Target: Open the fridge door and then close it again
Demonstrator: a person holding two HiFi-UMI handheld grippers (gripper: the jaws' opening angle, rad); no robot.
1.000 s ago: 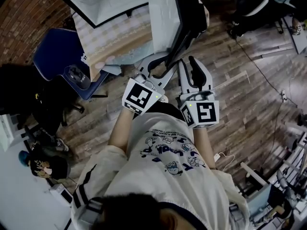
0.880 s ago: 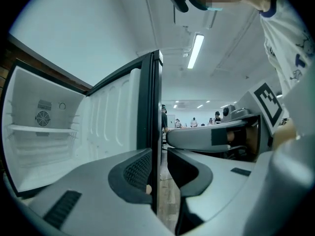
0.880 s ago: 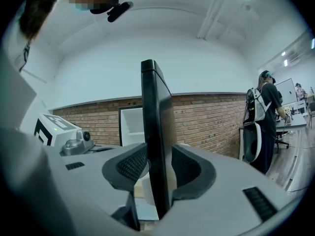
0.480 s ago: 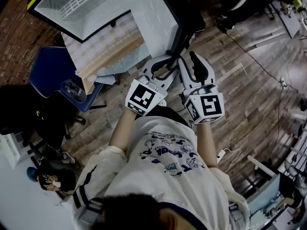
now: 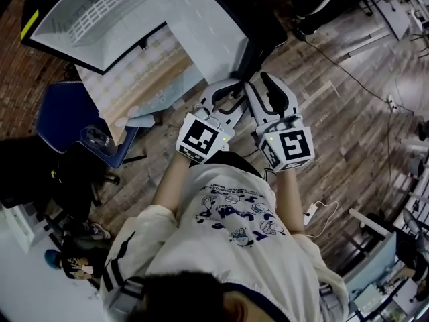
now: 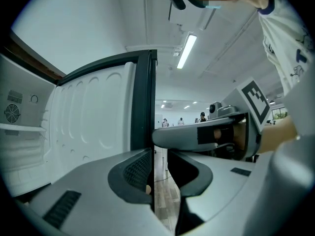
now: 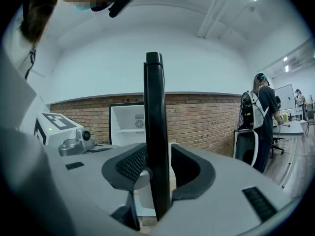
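My right gripper (image 7: pixel 157 168) has just been opening its jaws, and they now stand wide. The black edge of the fridge door (image 7: pixel 153 107) rises upright between them, with neither pad pressing on it. Just beside it, my left gripper (image 6: pixel 160 168) is part open around the same edge. Its left pad (image 6: pixel 138 168) lies against the door, while its right pad stands clear, with a strip of floor showing in the gap. I have no clamped hold with either claw.

From the head view, both grippers sit side by side at the door's free edge. The door is swung open, its white inner liner (image 6: pixel 93 117) facing the fridge (image 5: pixel 100 12), whose lit white inside shows a wire shelf. A brick wall (image 7: pixel 206 117) runs behind the fridge. The wood floor (image 5: pixel 348 113) spreads out to my right, a blue chair (image 5: pixel 64 116) stands to my left, and a person with a backpack (image 7: pixel 258 117) stands well apart.
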